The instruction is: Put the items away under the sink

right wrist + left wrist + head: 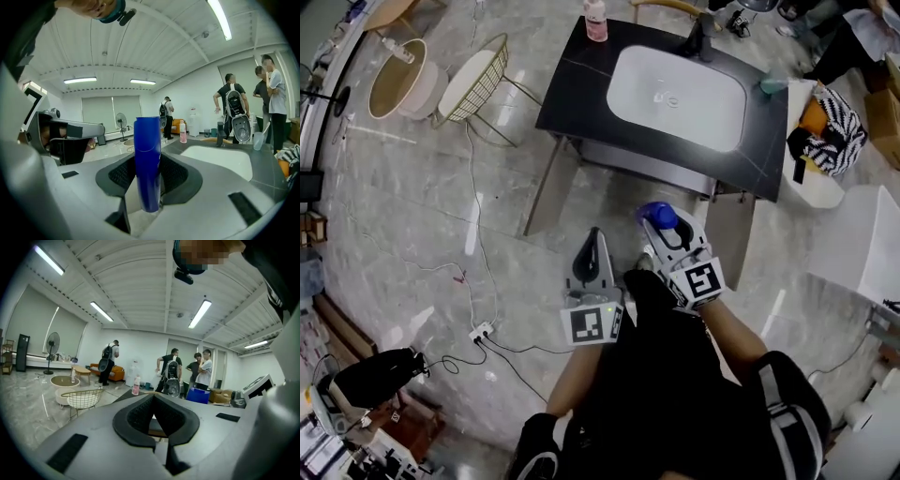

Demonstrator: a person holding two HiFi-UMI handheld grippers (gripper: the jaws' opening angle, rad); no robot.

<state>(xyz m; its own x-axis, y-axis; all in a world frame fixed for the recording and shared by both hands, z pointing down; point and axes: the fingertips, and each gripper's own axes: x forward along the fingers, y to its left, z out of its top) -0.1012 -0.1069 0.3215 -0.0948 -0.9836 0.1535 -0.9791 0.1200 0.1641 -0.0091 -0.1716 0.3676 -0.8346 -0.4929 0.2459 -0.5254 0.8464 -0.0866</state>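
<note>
My right gripper [667, 234] is shut on a blue bottle [657, 216], held in front of the black counter [572, 89] with its white sink basin [675, 94]. In the right gripper view the blue bottle [147, 161] stands upright between the jaws, with the basin [220, 159] beyond it to the right. My left gripper [592, 255] hangs beside the right one, jaws shut and nothing between them; the left gripper view shows its pads [136, 416] closed together. A pink bottle [595, 21] stands on the counter's far left corner.
A wire basket [478, 75] and a round tub [403, 80] stand left of the counter. Cables and a power strip [481, 330] lie on the floor at left. A striped bag [825, 141] sits to the right of the sink. Several people stand beyond the counter.
</note>
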